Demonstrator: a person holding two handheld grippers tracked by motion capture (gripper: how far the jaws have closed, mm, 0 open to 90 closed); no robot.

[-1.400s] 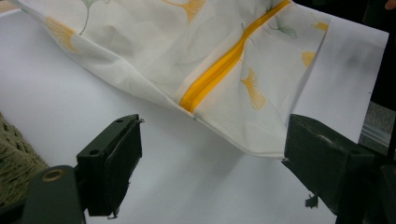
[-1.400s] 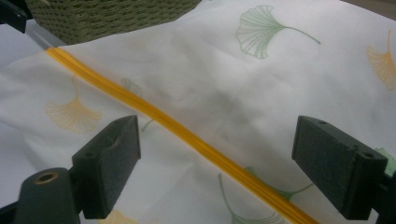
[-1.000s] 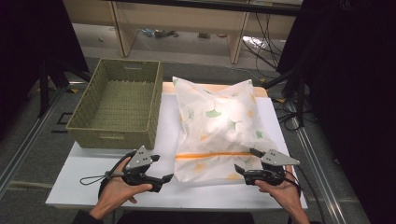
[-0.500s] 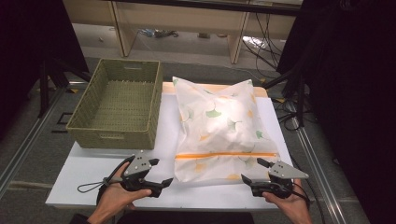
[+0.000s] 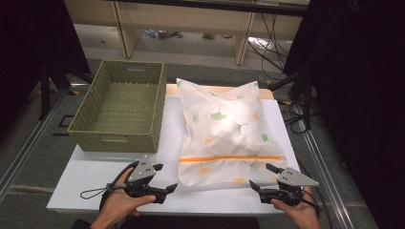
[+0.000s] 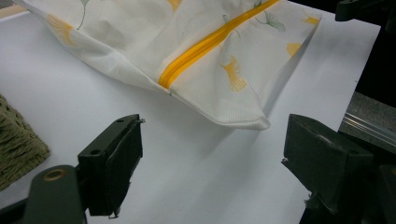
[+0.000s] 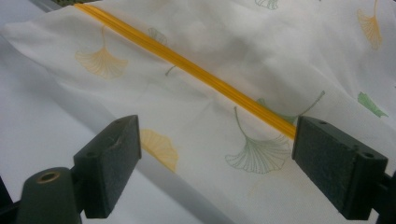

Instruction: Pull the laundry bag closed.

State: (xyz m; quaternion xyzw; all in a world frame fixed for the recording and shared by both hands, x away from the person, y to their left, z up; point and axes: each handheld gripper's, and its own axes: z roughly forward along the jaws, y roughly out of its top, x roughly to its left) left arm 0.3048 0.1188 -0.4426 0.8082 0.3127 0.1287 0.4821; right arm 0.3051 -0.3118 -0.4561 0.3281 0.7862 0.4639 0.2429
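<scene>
A white pillow (image 5: 224, 129) with green and yellow leaf prints and an orange zipper (image 5: 231, 158) lies on the white table (image 5: 95, 171). My left gripper (image 5: 165, 177) is open near the pillow's front left corner, apart from it. In the left gripper view that corner (image 6: 252, 122) and the zipper's end (image 6: 164, 84) lie just ahead of the open gripper (image 6: 212, 163). My right gripper (image 5: 261, 175) is open at the pillow's front right corner. In the right gripper view the zipper (image 7: 187, 65) crosses the cloth ahead of the open gripper (image 7: 217, 163).
An empty woven green basket (image 5: 122, 107) stands at the table's left, its corner (image 6: 16, 144) close to my left gripper. A cable (image 5: 95, 193) trails from the left gripper. The table's front edge runs right under both hands. Shelves and cables lie on the floor beyond.
Both grippers have drawn back from the pillow's front corners toward the table's front edge. The pillow has not moved.
</scene>
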